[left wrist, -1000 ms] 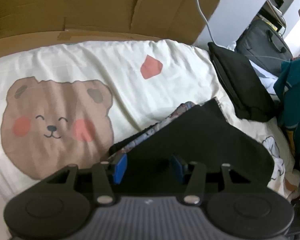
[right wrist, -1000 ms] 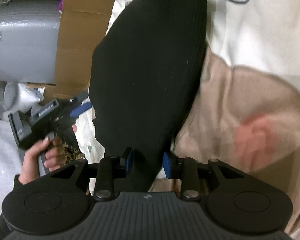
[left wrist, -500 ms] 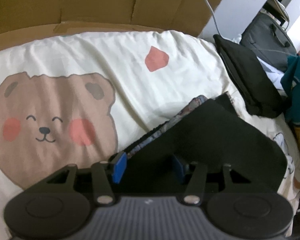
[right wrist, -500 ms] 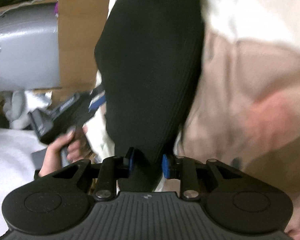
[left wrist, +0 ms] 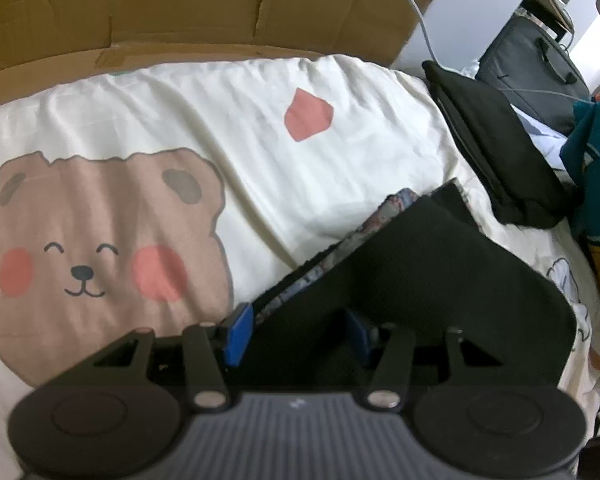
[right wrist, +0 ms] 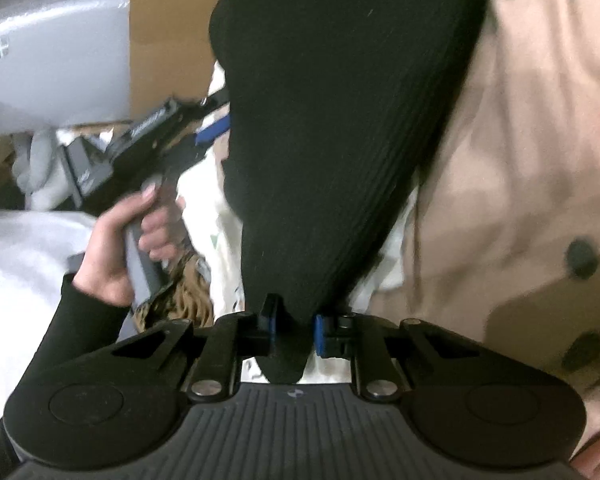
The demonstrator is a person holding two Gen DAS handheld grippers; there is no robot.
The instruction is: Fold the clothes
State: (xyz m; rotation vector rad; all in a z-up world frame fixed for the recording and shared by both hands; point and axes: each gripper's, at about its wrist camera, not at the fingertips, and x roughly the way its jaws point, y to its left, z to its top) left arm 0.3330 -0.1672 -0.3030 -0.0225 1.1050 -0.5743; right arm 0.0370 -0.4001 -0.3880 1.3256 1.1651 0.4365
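A black ribbed garment (left wrist: pixel 440 280) lies folded on the cream bear-print sheet (left wrist: pixel 140 120), with a patterned layer (left wrist: pixel 332 256) showing under its edge. My left gripper (left wrist: pixel 298 332) is shut on a thick bunch of its near edge. In the right wrist view the garment (right wrist: pixel 340 100) stretches away and narrows to a point between the blue pads. My right gripper (right wrist: pixel 294 328) has its jaws closing, and they pinch that narrow end. The left gripper (right wrist: pixel 216 114) shows there too, at the garment's left edge, held by a hand (right wrist: pixel 116 248).
Cardboard (left wrist: pixel 180 8) stands behind the bed. A second folded black garment (left wrist: pixel 496 152) lies at the sheet's right edge, with a grey suitcase (left wrist: pixel 532 64) and teal clothing (left wrist: pixel 596 152) beyond. A grey case (right wrist: pixel 52 60) and leopard-print fabric (right wrist: pixel 184 292) sit beside the bed.
My right gripper's jaws have narrowed onto the garment's end, which is now drawn to a point. In the right view the hand with the left gripper has drifted right and up.
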